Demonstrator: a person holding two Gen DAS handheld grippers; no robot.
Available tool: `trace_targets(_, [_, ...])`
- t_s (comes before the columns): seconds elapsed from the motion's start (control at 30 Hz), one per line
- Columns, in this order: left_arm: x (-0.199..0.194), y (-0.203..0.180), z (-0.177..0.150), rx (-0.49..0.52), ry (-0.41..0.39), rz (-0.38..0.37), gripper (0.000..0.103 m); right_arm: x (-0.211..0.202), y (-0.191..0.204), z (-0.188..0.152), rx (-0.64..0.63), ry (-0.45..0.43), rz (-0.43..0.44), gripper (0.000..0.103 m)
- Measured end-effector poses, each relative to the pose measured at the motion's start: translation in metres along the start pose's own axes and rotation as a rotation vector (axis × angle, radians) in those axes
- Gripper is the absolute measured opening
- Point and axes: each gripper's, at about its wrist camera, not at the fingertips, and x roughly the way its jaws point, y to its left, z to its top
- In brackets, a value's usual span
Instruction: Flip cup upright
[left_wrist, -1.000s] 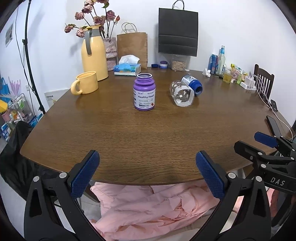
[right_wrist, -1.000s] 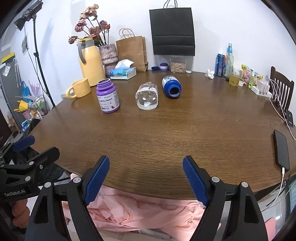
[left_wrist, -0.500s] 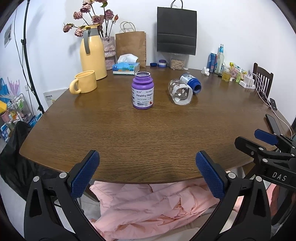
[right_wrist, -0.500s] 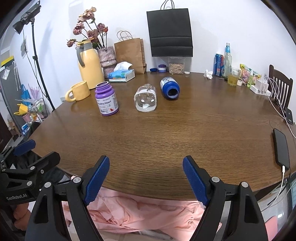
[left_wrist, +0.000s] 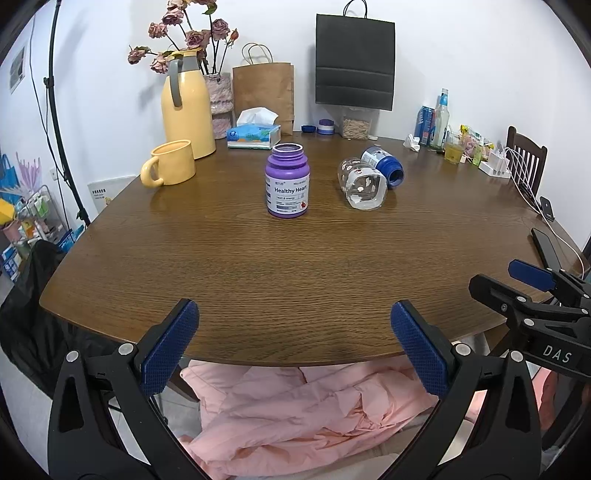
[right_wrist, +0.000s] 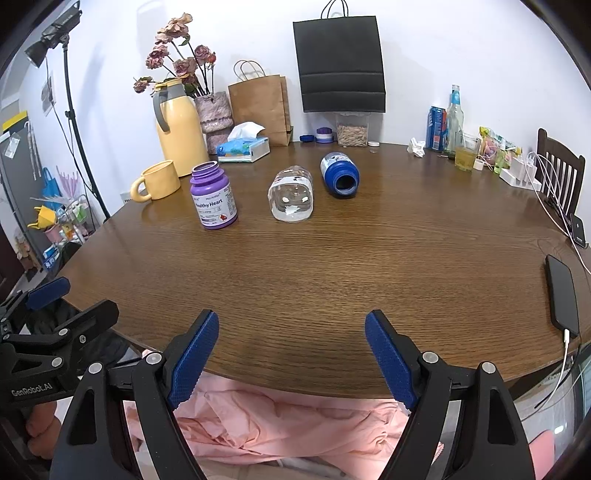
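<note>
A clear glass cup (left_wrist: 364, 184) (right_wrist: 291, 197) lies on its side on the brown table (left_wrist: 295, 277), its base turned toward me. A blue bottle (left_wrist: 382, 168) (right_wrist: 340, 173) lies tipped over just behind it. My left gripper (left_wrist: 293, 314) hovers open over the table's near edge, far short of the cup, with nothing between its fingers. My right gripper (right_wrist: 291, 321) is also open and empty at the near edge, roughly in line with the cup. Each gripper shows at the side of the other's view.
A purple pill bottle (left_wrist: 287, 186) stands upright left of the cup. A yellow mug (left_wrist: 171, 162), yellow jug (left_wrist: 186, 107), tissue box (left_wrist: 253, 133) and paper bags sit at the back. A phone (right_wrist: 563, 293) on a cable lies at the right edge. Pink cloth (left_wrist: 295, 406) hangs below.
Both views shift only slightly. The grippers stay open and nothing on the table has moved.
</note>
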Motion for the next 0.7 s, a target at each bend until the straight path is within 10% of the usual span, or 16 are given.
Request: trace_targets(0.7, [-0.0002,-0.0028,-0.0013,0.008,0.002,0.007,0.103,0.0028,0.0024,-0.0015,-0.005,0.007,0.005,0.085])
